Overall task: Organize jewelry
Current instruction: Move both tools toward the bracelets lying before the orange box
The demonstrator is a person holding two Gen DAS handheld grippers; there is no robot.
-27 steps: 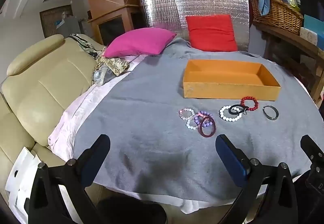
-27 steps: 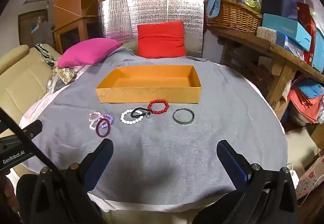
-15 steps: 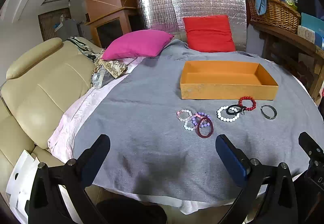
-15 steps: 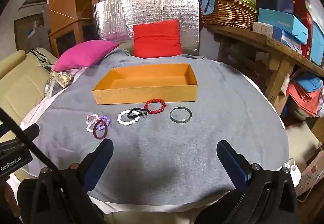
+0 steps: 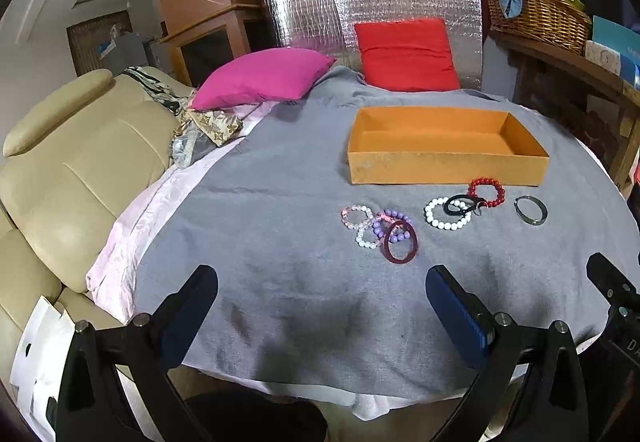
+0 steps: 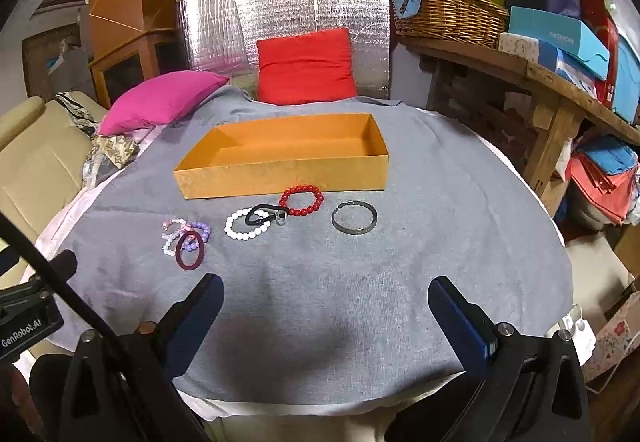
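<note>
We hold the left tongs [image 5: 322, 306] and the right tongs [image 6: 326, 316] spread wide and empty above the near edge of the table [image 6: 360, 282]. The jewelry lies on the grey cloth in front of the empty orange box [image 6: 280, 174]: a beaded cluster with a maroon ring [image 6: 190, 249], a white bead bracelet [image 6: 245, 225], a red bead bracelet [image 6: 301, 200] and a dark bangle [image 6: 354, 217].

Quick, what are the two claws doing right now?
Left gripper: open, holding nothing.
Right gripper: open, holding nothing.
</note>
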